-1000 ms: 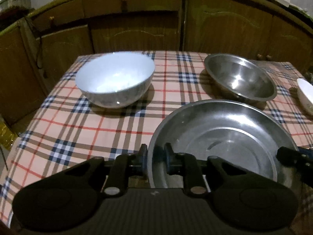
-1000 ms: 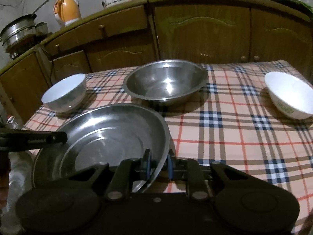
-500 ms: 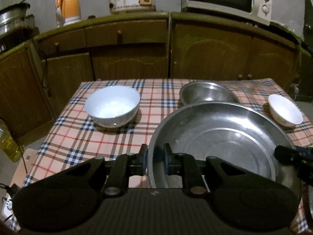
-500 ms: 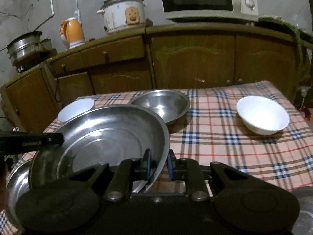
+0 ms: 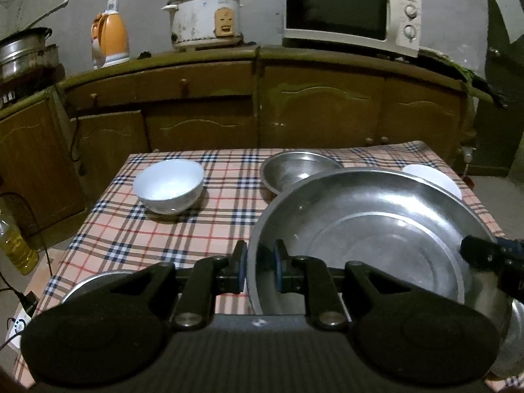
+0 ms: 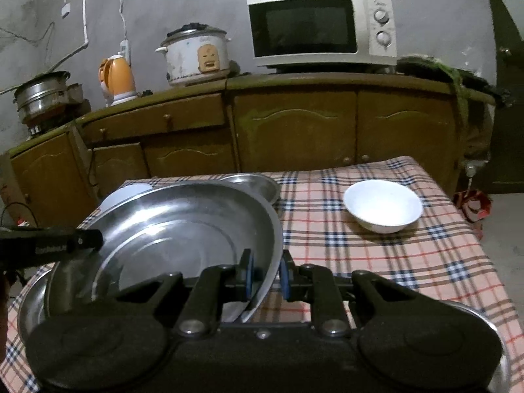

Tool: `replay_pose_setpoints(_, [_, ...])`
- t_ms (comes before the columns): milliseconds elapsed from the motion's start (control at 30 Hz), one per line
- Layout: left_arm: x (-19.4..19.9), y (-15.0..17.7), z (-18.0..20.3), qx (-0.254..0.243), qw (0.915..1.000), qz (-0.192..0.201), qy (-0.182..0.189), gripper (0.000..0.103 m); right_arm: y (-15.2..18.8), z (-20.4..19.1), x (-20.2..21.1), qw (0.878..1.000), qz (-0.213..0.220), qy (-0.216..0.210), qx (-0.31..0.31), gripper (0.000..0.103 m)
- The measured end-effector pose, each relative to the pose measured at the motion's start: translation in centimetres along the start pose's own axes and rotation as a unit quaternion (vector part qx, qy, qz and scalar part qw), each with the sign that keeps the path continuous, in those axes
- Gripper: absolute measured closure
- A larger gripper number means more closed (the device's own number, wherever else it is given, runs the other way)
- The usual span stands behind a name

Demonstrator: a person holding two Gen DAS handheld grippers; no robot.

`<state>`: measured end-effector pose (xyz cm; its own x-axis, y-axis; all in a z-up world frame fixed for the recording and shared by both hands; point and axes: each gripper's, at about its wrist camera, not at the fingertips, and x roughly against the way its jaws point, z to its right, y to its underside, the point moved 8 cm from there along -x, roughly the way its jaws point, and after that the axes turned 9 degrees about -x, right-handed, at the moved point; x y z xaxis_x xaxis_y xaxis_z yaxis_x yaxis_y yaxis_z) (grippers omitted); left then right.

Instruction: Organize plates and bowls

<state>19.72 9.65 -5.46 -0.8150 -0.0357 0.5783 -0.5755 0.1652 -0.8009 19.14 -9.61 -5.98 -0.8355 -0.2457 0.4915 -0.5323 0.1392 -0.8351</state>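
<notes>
A large steel plate (image 5: 370, 229) is held above the checked table, my left gripper (image 5: 258, 270) shut on its left rim and my right gripper (image 6: 267, 276) shut on its right rim (image 6: 183, 229). A white bowl (image 5: 168, 185) stands at the table's left. A steel bowl (image 5: 296, 168) stands behind the plate. A second white bowl (image 6: 383, 206) stands at the right. Another steel plate (image 5: 88, 286) lies on the table under my left gripper, and its rim shows in the right wrist view (image 6: 28, 308).
The checked tablecloth (image 6: 393, 262) covers the table. Wooden cabinets (image 5: 229, 111) stand behind it, with a microwave (image 5: 350, 9), rice cooker (image 5: 206, 16) and orange kettle (image 5: 109, 41) on top. An oil bottle (image 5: 14, 245) stands on the floor at left. A steel rim (image 6: 491, 337) shows at lower right.
Both grippers have lifted the large steel plate up and back from the table. The bowls look smaller and farther, and the counter appliances have come into view.
</notes>
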Motion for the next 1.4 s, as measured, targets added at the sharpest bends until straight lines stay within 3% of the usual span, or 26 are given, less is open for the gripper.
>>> replay_pose_setpoints(567, [2.2, 1.8, 4.8, -0.017, 0.9993, 0.005, 0.033, 0.085, 1.5, 4.8, 5.0, 0.999, 0.012, 0.038, -0.018, 0.081])
replay_pose_setpoints(1400, [0.6, 4.8, 6.7, -0.012, 0.999, -0.025, 0.036, 0.085, 4.4, 6.7, 3.5, 0.998, -0.009, 0.057, -0.013, 0.081])
